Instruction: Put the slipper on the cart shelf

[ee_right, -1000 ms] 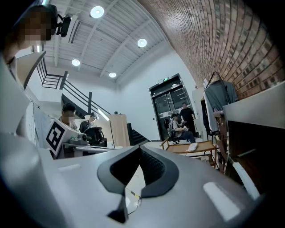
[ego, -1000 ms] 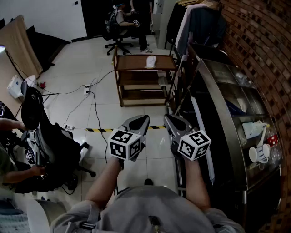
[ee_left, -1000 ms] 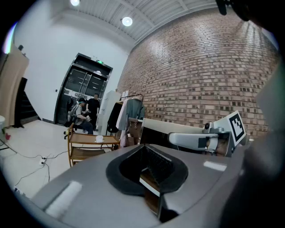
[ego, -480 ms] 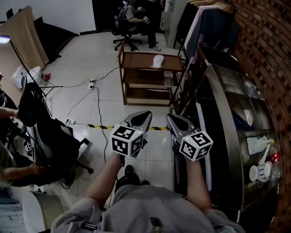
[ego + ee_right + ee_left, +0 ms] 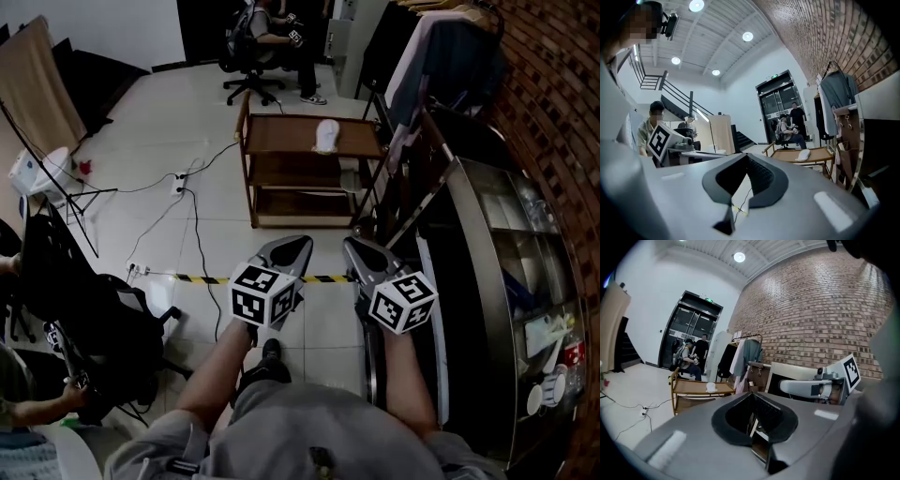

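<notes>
Two empty tongs face one cart with one slipper on it.
The left gripper [image 5: 286, 251] and right gripper [image 5: 361, 251] are side by side, each with its jaws together on nothing, well apart from the cart [image 5: 281, 131]. The cart has three shelves. The one white slipper [image 5: 325, 136] lies on the top shelf, right of its middle and nearer the right edge. A pale thing at the right end of the middle shelf may be a second slipper, but it is too small to tell. Only the head view shows the striped tape [image 5: 202, 278] on the floor between grippers and cart. Only the right gripper view shows stairs [image 5: 677, 96] and four ceiling lights. The left gripper view alone shows the brick wall [image 5: 811, 315] rising above the clothes rack [image 5: 745, 352].
</notes>
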The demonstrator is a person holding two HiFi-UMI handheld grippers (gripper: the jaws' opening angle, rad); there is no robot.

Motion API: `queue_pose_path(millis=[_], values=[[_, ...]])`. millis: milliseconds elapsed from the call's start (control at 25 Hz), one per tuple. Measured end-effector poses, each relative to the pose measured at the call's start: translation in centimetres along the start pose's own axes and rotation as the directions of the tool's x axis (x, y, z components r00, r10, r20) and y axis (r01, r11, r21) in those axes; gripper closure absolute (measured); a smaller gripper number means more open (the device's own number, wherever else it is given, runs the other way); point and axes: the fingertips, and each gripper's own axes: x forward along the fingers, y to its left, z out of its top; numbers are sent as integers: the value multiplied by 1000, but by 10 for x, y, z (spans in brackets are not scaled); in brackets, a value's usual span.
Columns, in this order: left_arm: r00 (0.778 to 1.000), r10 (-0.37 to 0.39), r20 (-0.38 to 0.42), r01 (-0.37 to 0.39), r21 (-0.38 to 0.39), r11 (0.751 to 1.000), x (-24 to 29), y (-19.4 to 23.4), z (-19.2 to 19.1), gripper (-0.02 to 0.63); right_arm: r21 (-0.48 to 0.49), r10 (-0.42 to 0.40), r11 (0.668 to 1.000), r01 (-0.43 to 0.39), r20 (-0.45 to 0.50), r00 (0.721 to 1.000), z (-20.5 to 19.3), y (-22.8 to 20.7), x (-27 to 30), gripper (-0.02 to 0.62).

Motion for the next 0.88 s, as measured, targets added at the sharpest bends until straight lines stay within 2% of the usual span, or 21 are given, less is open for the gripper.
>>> queue_pose_path(millis=[440, 720, 880], values=[[997, -71, -39, 70, -23, 997, 68, 124, 37, 598, 17, -87, 996, 87, 22, 996, 37, -53, 138, 595], [996, -81, -46, 80, -27, 996, 114, 179, 52, 598, 28, -105, 994, 105, -1, 994, 38, -90, 195, 595], [996, -78, -52, 76, -25, 997, 150, 202, 57, 598, 39, -108, 993, 108, -8, 994, 37, -125, 221, 595]])
